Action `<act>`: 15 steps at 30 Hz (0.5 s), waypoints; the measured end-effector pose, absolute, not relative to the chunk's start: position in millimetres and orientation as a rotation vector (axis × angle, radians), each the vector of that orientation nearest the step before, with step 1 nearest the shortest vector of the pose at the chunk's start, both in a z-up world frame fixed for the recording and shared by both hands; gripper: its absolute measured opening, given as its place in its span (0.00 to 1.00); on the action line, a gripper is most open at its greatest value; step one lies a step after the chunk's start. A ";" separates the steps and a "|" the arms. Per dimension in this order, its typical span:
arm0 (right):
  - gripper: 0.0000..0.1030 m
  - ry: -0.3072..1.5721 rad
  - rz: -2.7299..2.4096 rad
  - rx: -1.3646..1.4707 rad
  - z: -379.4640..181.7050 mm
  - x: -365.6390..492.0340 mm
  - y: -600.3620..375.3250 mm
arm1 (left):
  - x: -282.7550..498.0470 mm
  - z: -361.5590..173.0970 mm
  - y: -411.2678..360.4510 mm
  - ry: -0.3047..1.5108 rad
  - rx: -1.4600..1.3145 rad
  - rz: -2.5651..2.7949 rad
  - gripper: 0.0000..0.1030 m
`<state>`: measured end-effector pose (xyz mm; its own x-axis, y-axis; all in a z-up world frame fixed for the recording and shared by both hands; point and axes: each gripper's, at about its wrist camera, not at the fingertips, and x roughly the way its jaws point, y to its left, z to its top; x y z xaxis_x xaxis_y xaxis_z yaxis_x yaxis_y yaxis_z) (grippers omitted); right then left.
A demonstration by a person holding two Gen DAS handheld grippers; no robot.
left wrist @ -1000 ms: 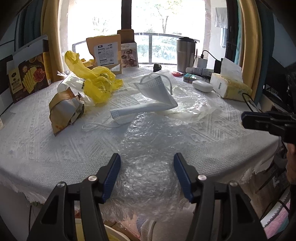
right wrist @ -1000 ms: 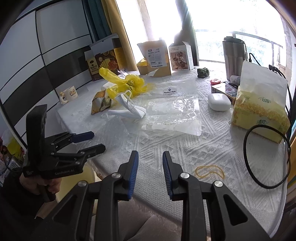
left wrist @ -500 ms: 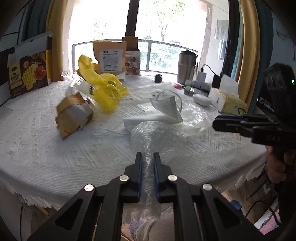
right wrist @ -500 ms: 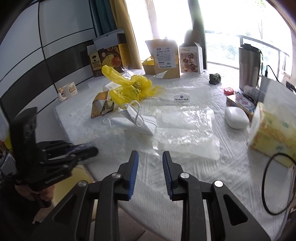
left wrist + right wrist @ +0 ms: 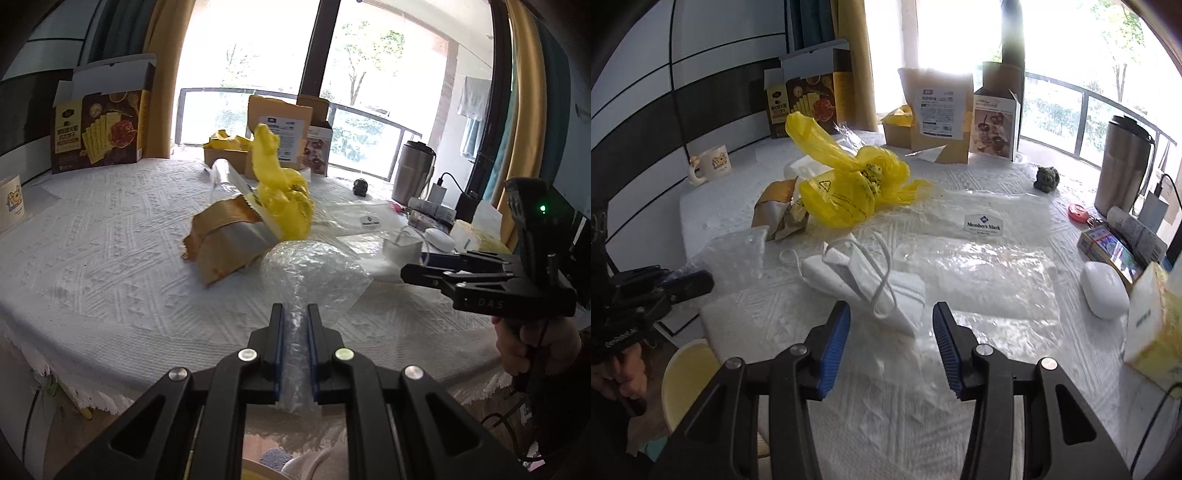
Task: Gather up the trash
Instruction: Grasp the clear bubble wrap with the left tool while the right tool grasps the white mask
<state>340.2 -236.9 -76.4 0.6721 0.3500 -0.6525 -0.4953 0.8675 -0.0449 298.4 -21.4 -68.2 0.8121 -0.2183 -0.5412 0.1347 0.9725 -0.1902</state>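
Observation:
A crumpled sheet of bubble wrap (image 5: pixel 314 269) rises off the white tablecloth (image 5: pixel 110 266), and my left gripper (image 5: pixel 294 317) is shut on its near end. The bubble wrap (image 5: pixel 735 251) also shows at the table's left edge in the right wrist view. My right gripper (image 5: pixel 891 317) hovers just short of a folded white face mask (image 5: pixel 864 280); its jaws are opening and nothing is between them. A yellow plastic bag (image 5: pixel 846 184), a torn brown-and-silver wrapper (image 5: pixel 225 240) and a clear plastic bag (image 5: pixel 979 266) lie further back.
A cracker box (image 5: pixel 99 133), brown pouch (image 5: pixel 938 107) and small carton (image 5: pixel 993 122) stand at the back. A steel tumbler (image 5: pixel 1123 166), white case (image 5: pixel 1104 291) and tissue pack (image 5: pixel 1152 332) sit on the right. A yellow bin (image 5: pixel 687 380) stands below the table edge.
My left gripper closed on the bubble wrap and lifted it while swinging left. My right gripper moved in over the table toward the face mask and its jaws spread wider.

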 end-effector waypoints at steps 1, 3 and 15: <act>0.43 0.680 0.477 -0.219 -76.8 343.8 -233.7 | 298.7 -68.0 -18.7 0.594 -0.148 -0.185 0.10; 0.43 0.678 0.475 -0.200 -75.8 347.2 -231.3 | 297.8 -67.4 -14.0 0.591 -0.148 -0.179 0.10; 0.04 0.636 0.438 -0.161 -61.8 334.3 -237.7 | 277.1 -57.4 -3.4 0.553 -0.143 -0.165 0.10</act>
<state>334.3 -237.7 -61.9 0.7172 0.3455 -0.6052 -0.4424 0.8967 -0.0124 277.1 -3.4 -57.4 0.8384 -0.1936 -0.5095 0.1166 0.9769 -0.1793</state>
